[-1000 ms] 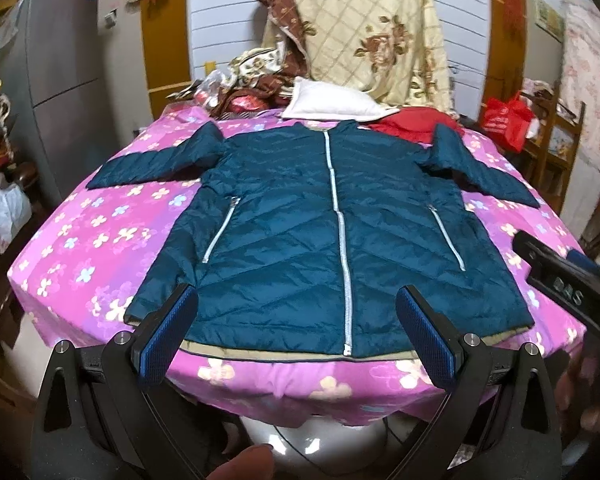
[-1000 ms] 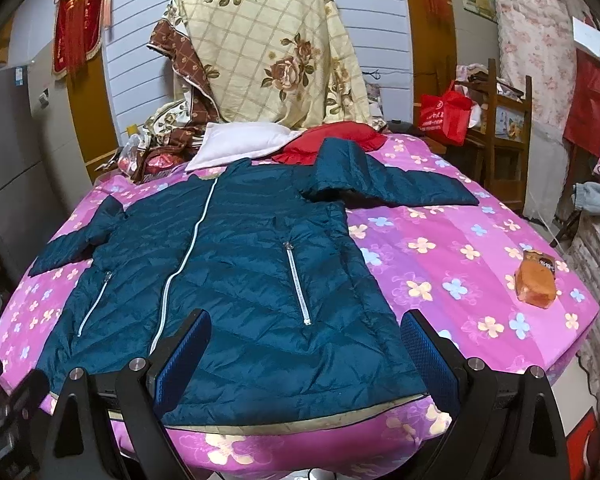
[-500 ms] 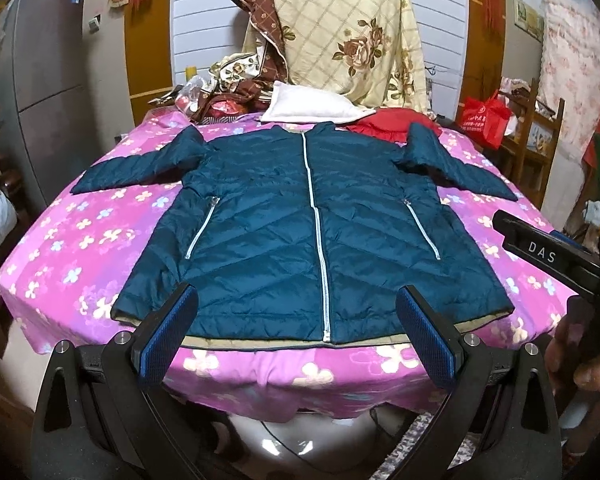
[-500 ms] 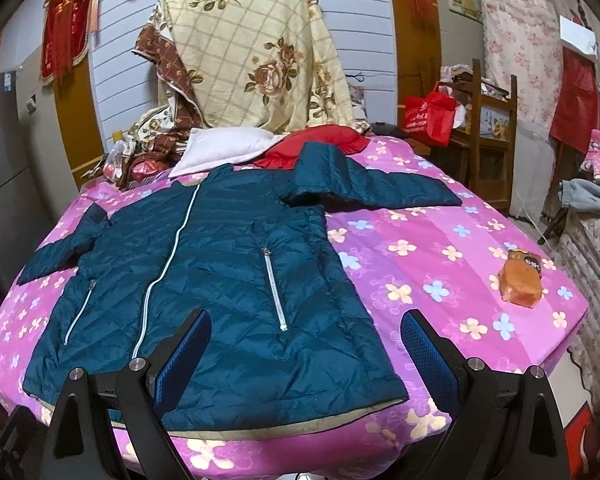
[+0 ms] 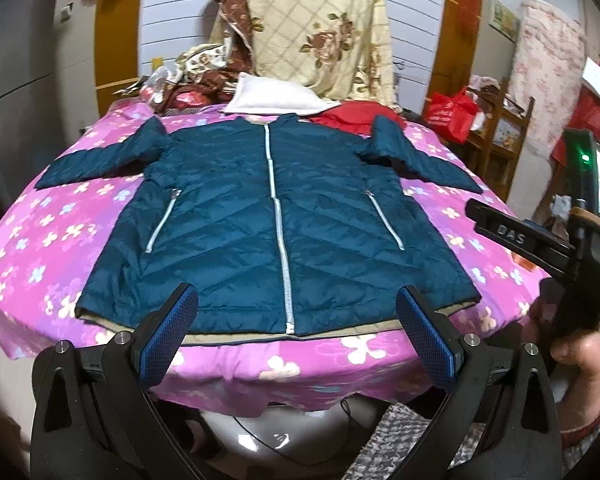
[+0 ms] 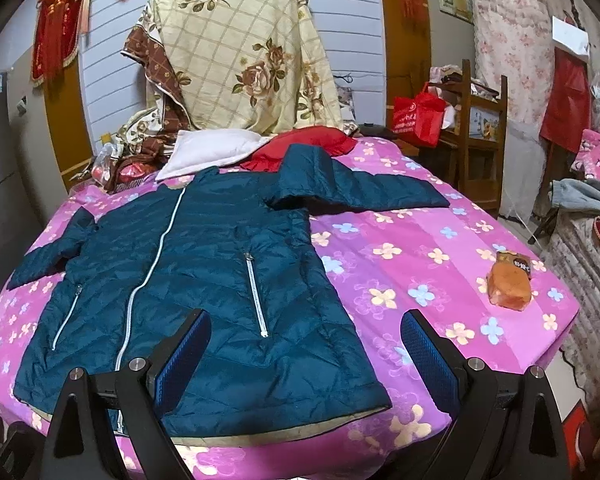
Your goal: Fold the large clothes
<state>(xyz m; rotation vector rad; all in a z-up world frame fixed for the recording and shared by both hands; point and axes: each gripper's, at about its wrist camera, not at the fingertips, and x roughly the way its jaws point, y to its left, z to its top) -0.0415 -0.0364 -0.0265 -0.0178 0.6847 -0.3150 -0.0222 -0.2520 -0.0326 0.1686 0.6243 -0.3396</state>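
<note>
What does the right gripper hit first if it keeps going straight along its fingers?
Most likely the teal jacket: the right gripper, open and empty, points at its lower right front near the hem, just left of the bare floral bedsheet. Depth is unclear in the fisheye, so the height above the fabric can't be judged.

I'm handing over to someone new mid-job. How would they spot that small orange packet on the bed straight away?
Start at the pink flowered bedspread with the teal quilted jacket spread flat on it. Look past the jacket's right side toward the bed's near right corner: the orange packet lies alone on bare cover. It is the only small orange item with a dark top band, touching no clothing.
</note>
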